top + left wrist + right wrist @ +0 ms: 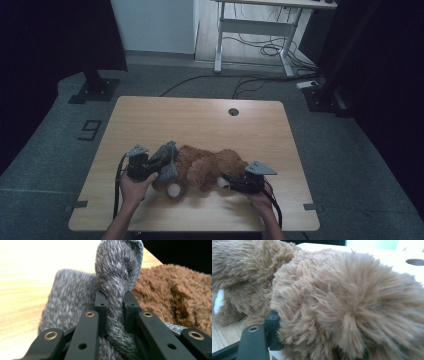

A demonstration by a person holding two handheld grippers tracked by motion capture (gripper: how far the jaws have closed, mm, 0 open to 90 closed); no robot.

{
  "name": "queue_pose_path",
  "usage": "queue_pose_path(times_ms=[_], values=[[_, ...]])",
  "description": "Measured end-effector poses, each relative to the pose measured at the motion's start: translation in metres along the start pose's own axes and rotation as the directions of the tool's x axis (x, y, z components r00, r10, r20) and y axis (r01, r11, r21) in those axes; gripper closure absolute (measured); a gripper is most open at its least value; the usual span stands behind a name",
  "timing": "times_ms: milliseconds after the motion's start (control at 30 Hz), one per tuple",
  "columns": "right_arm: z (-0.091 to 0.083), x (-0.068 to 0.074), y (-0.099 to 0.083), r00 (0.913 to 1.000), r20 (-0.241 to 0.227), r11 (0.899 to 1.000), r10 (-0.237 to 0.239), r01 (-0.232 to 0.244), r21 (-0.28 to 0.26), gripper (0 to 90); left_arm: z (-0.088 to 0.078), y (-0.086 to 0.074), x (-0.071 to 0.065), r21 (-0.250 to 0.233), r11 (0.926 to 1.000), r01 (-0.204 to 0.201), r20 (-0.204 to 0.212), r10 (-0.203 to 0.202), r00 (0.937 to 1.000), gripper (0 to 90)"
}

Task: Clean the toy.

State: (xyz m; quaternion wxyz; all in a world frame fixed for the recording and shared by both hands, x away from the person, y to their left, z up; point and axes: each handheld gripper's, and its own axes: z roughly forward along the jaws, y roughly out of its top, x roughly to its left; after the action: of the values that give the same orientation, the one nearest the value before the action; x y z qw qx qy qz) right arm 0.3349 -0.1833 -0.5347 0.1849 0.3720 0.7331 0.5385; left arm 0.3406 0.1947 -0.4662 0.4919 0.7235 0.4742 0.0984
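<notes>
A brown plush teddy bear (202, 167) lies on its side near the front of the wooden table (200, 115). A grey knitted garment (167, 160) sits at the bear's left end. My left gripper (156, 169) is shut on a raised fold of this grey knit (117, 270), squeezed between the two black jaws, with brown fur (175, 290) just to the right. My right gripper (226, 182) is at the bear's right end. Its jaws are sunk into the thick fur (342, 302). One black finger (272, 323) presses against the plush and the other is hidden by it.
A round cable hole (233, 111) is set near the table's far edge. Beyond the table stand a white desk frame (260, 30) with loose cables (270, 50) on the floor and a black stand base (95, 87) at the left.
</notes>
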Motion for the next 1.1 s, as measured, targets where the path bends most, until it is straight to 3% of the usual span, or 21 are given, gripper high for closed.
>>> queue_pose_path(times_ms=[133,233,367,500,667,733,767,800,867,900,1100], values=[[0.0,-0.001,0.0,1.0,0.0,1.0,0.008,-0.008,-0.002,27.8,0.003,0.023,-0.023,-0.025,0.9982,-0.053,0.027,0.054,0.9982,77.6],[0.0,-0.001,0.0,1.0,0.002,1.0,0.008,-0.008,-0.002,27.8,0.015,0.042,-0.048,-0.021,0.9937,-0.11,0.062,0.111,0.9919,77.6],[0.0,-0.001,0.0,1.0,0.002,1.0,0.009,-0.009,-0.003,27.8,0.039,0.065,-0.083,-0.004,0.9876,-0.157,0.124,0.156,0.9798,77.6],[0.0,-0.001,0.0,0.9999,0.0,1.0,0.012,-0.012,-0.001,27.7,0.071,0.074,-0.119,0.035,0.9787,-0.203,0.185,0.193,0.9637,77.6],[-0.001,-0.001,0.0,1.0,-0.003,1.0,0.007,-0.007,0.0,27.8,0.105,0.059,-0.158,0.091,0.9572,-0.275,0.245,0.246,0.9378,77.2],[-0.001,-0.001,-0.001,1.0,-0.001,1.0,0.006,-0.006,-0.001,27.7,0.118,0.047,-0.166,0.139,0.938,-0.318,0.231,0.281,0.9314,77.1],[-0.001,-0.001,-0.001,1.0,-0.001,1.0,0.006,-0.006,0.0,27.8,0.124,0.042,-0.166,0.158,0.931,-0.329,0.213,0.293,0.9321,77.1],[-0.001,-0.001,-0.001,1.0,0.0,1.0,0.007,-0.007,0.0,27.8,0.129,0.037,-0.163,0.168,0.9311,-0.324,0.206,0.288,0.935,77.1],[0.0,-0.001,-0.001,1.0,0.003,1.0,0.007,-0.007,0.008,27.9,0.13,0.034,-0.152,0.159,0.9567,-0.244,0.237,0.202,0.9501,77.3],[0.0,-0.001,-0.002,1.0,0.002,1.0,0.009,-0.009,0.004,27.9,0.128,0.035,-0.148,0.161,0.9614,-0.223,0.245,0.18,0.9527,77.4],[0.0,-0.001,-0.002,1.0,-0.002,1.0,0.008,-0.008,0.001,28.0,0.113,0.039,-0.127,0.148,0.965,-0.217,0.158,0.193,0.9684,77.9]])
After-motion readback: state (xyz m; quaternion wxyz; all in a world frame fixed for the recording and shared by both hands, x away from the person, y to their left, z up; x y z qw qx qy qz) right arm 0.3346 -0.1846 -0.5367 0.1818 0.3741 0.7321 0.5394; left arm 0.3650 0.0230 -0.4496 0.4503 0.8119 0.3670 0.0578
